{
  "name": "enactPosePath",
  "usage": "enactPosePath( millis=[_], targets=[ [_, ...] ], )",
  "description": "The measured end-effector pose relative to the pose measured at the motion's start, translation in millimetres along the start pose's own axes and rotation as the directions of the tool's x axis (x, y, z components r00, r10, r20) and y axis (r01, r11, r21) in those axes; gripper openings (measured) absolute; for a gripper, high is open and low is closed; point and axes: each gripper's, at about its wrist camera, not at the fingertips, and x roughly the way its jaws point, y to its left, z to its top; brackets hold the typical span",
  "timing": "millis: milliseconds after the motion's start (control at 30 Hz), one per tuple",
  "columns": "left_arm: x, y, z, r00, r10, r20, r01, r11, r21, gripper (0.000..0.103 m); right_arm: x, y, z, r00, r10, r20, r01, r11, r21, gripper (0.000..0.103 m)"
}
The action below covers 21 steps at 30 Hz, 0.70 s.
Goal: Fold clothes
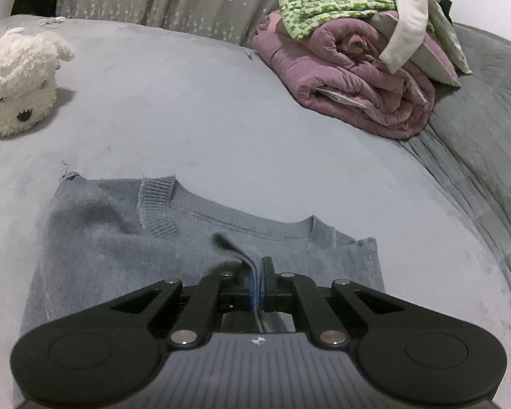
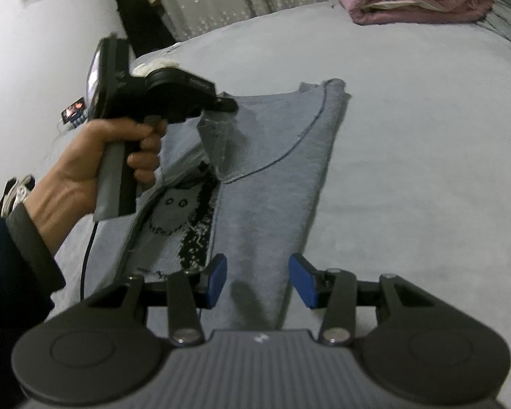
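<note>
Left wrist view shows the left tongs (image 1: 255,272) at the bottom middle, pinched tight on a fold of the sweater (image 1: 119,248). The sweater is gray and lies flat on the bed (image 1: 204,102), with its ribbed collar (image 1: 156,204) pointing up the frame. A white plush dog (image 1: 20,81) sits at the upper left, well apart from the sweater. At the upper right is a pile of clothes (image 1: 357,64), with a pink quilt under green and white things. Right wrist view shows the right tongs (image 2: 257,281) at the bottom middle, spread wide and gripping nothing. Their blue pads (image 2: 218,279) hang over the low end of the sweater (image 2: 272,170). At the left of the frame a hand (image 2: 85,167) grips the left tongs (image 2: 230,105), which lift a flap of the sweater. Under the flap you can see a black knit face pattern (image 2: 177,214).
</note>
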Motion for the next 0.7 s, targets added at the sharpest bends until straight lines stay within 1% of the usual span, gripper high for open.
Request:
enactPosePath(
  millis=[33, 100, 167, 267, 333, 400, 467, 500, 533, 567, 700],
  targets=[
    [1, 2, 0, 1.000, 0.000, -0.012, 0.000, 1.000, -0.004, 0.016, 1, 2, 0, 1.000, 0.005, 0.000, -0.005, 1.000, -0.007, 0.043],
    [-2, 8, 0, 1.000, 0.026, -0.014, -0.026, 1.000, -0.009, 0.031, 3, 3, -1, 1.000, 0.008, 0.001, -0.007, 1.000, -0.013, 0.043],
    [-7, 14, -1, 0.999, 0.043, -0.009, -0.043, 0.999, -0.017, 0.031, 4, 6, -1, 1.000, 0.009, 0.003, -0.009, 1.000, -0.022, 0.043],
    [-15, 27, -3, 1.000, -0.005, -0.007, 0.004, 0.997, -0.081, 0.033, 5, 11, -2, 1.000, 0.023, 0.007, -0.023, 0.999, -0.047, 0.043],
    [-15, 28, -6, 1.000, -0.019, -0.023, 0.018, 0.997, -0.080, 0.037, 6, 15, -2, 1.000, 0.029, 0.008, -0.028, 0.998, -0.058, 0.043],
    [-9, 24, -9, 0.999, 0.007, -0.047, -0.009, 0.999, -0.047, 0.037, 8, 17, -2, 1.000, 0.030, 0.008, -0.029, 0.997, -0.065, 0.043],
    [-2, 20, -12, 0.997, 0.031, -0.064, -0.032, 0.999, -0.023, 0.036, 11, 17, -1, 1.000, 0.024, 0.005, -0.024, 0.998, -0.063, 0.043],
    [-1, 18, -12, 0.998, 0.028, -0.060, -0.029, 1.000, -0.010, 0.020, 12, 16, -1, 1.000, 0.021, 0.005, -0.021, 0.998, -0.064, 0.043],
    [1, 16, -13, 0.998, 0.025, -0.056, -0.025, 1.000, 0.003, 0.002, 11, 16, -1, 1.000, 0.020, 0.007, -0.019, 0.998, -0.064, 0.043],
    [1, 13, -11, 0.999, 0.019, -0.047, -0.018, 1.000, 0.014, 0.002, 10, 16, -1, 1.000, 0.020, 0.009, -0.019, 0.998, -0.063, 0.043],
    [-7, 6, 0, 0.999, -0.010, 0.042, 0.008, 0.999, 0.038, 0.001, 10, 14, 0, 1.000, 0.016, 0.009, -0.016, 0.998, -0.062, 0.043]
  ],
)
